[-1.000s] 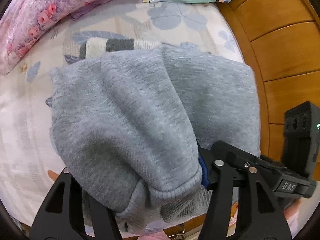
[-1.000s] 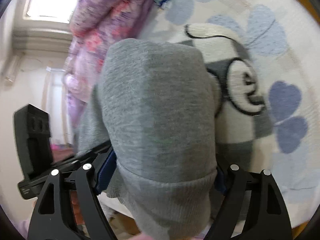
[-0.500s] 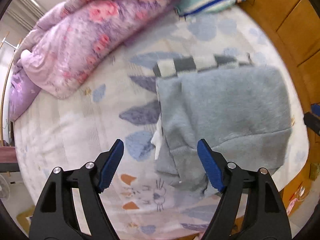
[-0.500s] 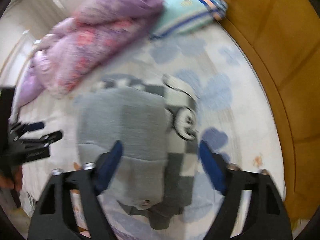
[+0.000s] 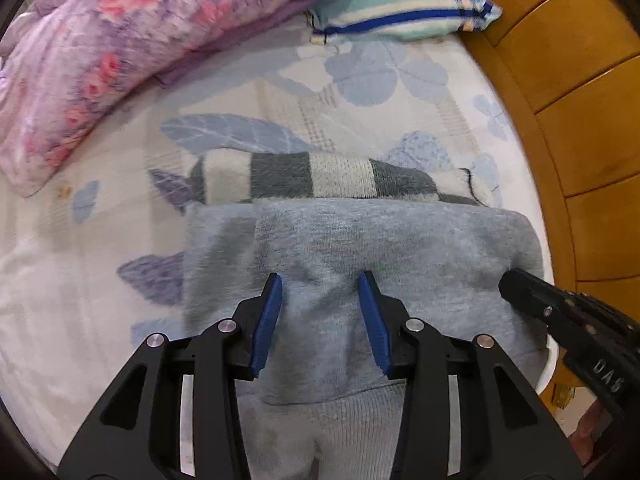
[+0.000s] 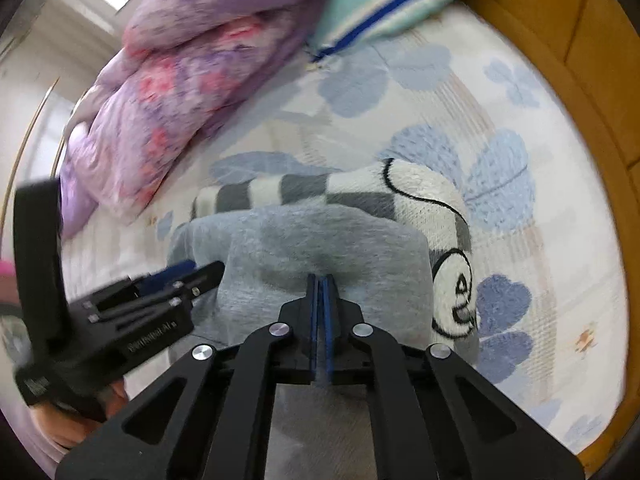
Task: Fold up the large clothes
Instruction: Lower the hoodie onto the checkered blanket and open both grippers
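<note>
A home bedroom: bed (image 5: 120,300), floral quilt (image 5: 100,48), pillow (image 5: 400,4).

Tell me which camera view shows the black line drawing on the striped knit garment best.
The right wrist view: the black line drawing lies in plain sight on the striped knit garment, beside the gray sweatshirt. The left wrist view shows only the striped edge and a thin black thread.

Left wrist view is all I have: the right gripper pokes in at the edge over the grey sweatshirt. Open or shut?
Observer: Shut. The right wrist view shows the right gripper with blue pads together, tips against the grey sweatshirt.
Operator: And the striped thing behind it?
Observer: A grey-and-white checked knit, partly covered by the sweatshirt, with black looping lettering on its exposed right side.
</note>
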